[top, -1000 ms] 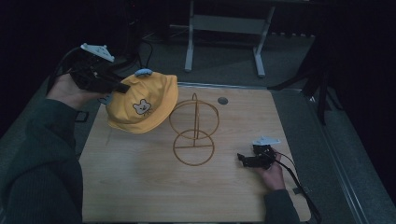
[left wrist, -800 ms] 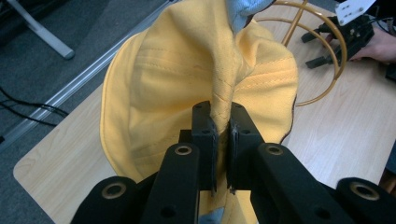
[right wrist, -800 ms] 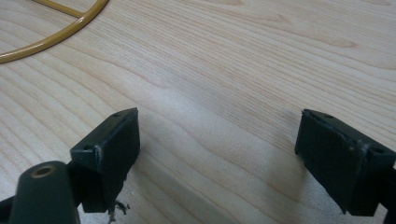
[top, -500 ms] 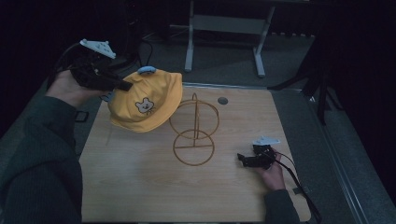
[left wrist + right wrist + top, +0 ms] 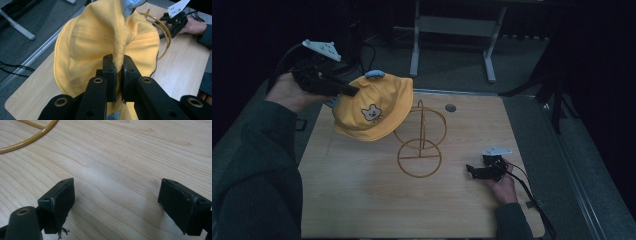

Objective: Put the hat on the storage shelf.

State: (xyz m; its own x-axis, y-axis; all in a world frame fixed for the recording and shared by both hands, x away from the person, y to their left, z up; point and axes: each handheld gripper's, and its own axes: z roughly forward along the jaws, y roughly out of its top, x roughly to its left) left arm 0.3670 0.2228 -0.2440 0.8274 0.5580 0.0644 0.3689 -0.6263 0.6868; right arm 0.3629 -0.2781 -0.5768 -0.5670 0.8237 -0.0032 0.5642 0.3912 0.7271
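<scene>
**Yellow hat pinched above the wire stand**

The left gripper (image 5: 353, 91) had its jaws clamped together on a fold of the yellow bucket hat (image 5: 374, 108), whose fabric rose straight up from between the pads (image 5: 111, 72) and spread out beyond them, over the gold wire hat stand (image 5: 421, 143). The right gripper (image 5: 117, 202) lay low on the wooden table (image 5: 130, 157), jaws wide apart with bare wood between them.
</scene>
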